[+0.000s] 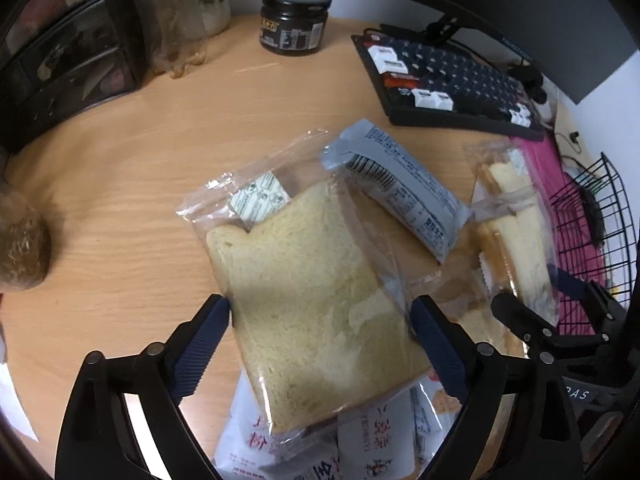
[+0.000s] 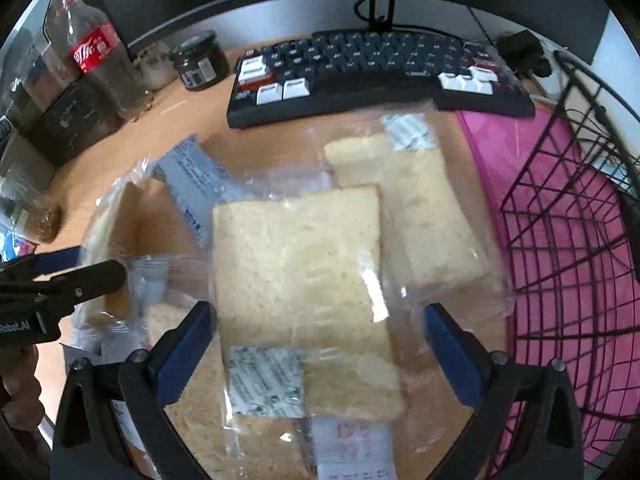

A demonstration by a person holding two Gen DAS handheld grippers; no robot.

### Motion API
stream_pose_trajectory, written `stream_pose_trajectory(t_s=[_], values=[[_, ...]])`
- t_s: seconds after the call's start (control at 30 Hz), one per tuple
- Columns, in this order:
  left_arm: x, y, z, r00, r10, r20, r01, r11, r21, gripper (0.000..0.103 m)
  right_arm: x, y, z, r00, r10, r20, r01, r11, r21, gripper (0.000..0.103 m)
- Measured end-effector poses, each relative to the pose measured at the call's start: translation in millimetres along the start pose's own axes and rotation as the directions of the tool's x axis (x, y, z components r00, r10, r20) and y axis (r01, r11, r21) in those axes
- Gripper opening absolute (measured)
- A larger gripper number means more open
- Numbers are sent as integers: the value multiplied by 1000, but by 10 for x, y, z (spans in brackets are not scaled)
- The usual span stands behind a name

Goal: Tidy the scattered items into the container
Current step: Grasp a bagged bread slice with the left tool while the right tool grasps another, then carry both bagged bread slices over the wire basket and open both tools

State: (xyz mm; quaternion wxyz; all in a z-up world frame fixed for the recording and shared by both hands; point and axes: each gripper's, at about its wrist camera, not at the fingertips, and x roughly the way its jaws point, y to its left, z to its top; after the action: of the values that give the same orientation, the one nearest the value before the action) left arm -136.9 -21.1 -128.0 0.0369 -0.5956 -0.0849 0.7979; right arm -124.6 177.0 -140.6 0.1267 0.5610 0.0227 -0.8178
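In the left wrist view my left gripper (image 1: 320,312) is shut on a bagged bread slice (image 1: 312,312); both pads press its sides and it hangs above white snack packets (image 1: 372,448). A grey packet (image 1: 404,188) lies beyond it. In the right wrist view my right gripper (image 2: 318,320) stands wide open around another bagged bread slice (image 2: 300,272), its pads clear of the bread. A further bagged slice (image 2: 420,208) lies behind, beside the black wire basket (image 2: 560,216) with its pink liner. The left gripper shows at that view's left edge (image 2: 100,276).
A dark keyboard (image 2: 380,76) lies at the back under a monitor. A black jar (image 1: 294,20), a cola bottle (image 2: 96,48) and a black drawer box (image 1: 60,68) stand at the back left. A brown object (image 1: 20,252) sits at the desk's left.
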Motion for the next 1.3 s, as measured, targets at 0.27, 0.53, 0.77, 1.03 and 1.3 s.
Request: stream_pose_trajectory(t_s=[0.27,0.53,0.77,1.03,1.3], values=[[12,-28,7,999,28,15,-28,999,35,90,-20,-44,-5,999,42,4,-42,999,18,80],[-136,-75,-73,997,69,46,-72,995,71,83,-116,54,-62,997,72,26,-72,997,-2,74],[-402,-74,-175,995,40,88,-46,997,65,82,-359,149,-131,993,81,83,-80,997,-16,74],[-930,-244,-233,983,21,184,-37,996,84,82,-769,244,-208,978,110,178,-105,994,-41,74],[-1338,-836,-204,967,-36,254,-13,982,186,81,-1287,7,-309,954,89,287,-88,996,-16,74]])
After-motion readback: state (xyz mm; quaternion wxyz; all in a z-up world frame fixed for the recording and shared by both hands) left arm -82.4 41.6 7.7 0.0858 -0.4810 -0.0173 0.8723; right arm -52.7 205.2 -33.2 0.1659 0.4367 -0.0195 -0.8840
